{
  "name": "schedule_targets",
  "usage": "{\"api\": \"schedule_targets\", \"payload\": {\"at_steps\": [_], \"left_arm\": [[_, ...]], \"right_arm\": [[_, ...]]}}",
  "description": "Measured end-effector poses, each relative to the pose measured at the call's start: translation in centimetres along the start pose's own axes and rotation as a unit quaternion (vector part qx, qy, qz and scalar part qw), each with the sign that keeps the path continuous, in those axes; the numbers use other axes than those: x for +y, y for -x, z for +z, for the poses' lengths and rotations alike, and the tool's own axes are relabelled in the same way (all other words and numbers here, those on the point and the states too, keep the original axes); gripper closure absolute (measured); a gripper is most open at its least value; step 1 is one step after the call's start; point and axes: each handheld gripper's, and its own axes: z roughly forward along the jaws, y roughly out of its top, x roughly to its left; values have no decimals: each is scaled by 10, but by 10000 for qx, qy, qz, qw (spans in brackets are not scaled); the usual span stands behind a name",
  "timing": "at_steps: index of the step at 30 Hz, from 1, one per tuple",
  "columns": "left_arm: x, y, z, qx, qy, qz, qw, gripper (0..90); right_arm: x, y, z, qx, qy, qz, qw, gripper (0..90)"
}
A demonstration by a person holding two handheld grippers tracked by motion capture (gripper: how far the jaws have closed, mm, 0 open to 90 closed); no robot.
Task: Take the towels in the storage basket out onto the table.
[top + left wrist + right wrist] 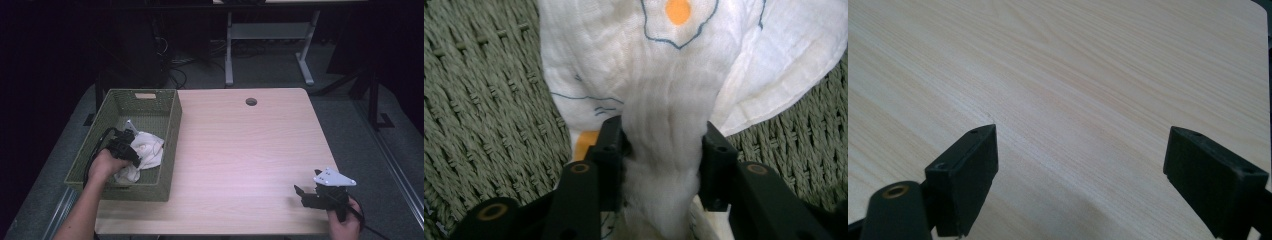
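Item 1: a white cloth (146, 150) with blue-outlined orange print is being held inside the green woven basket (172, 131) at the left of the high view. The cloth is being pinched between the 2 jaws of the left gripper (663, 150), a bunched fold pressed by both pads; it is judged gripped but not yet lifted, so removal from the basket is being left to do. Item 2: the right gripper (300, 195) is being held at the lower right of the high view, jaws spread wide with nothing between them, over bare wood. Item 3: the table (240, 150) is offering open room across its centre and right; the basket walls are closely surrounding the left gripper, so a mostly upward exit is judged necessary.
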Motion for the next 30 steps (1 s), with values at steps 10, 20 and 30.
{"api": "schedule_targets", "payload": {"at_steps": [10,20,30], "left_arm": [[-3,-8,-8,-189,212,-74,9996,694],[-11,-15,-24,-456,561,-164,9973,698],[-9,-10,-33,-661,752,-98,9949,698]], "right_arm": [[-1,2,-1,-62,36,51,10000,139],[0,1,0,-70,34,51,10000,139],[-3,4,2,-104,-1,113,9999,139]]}}
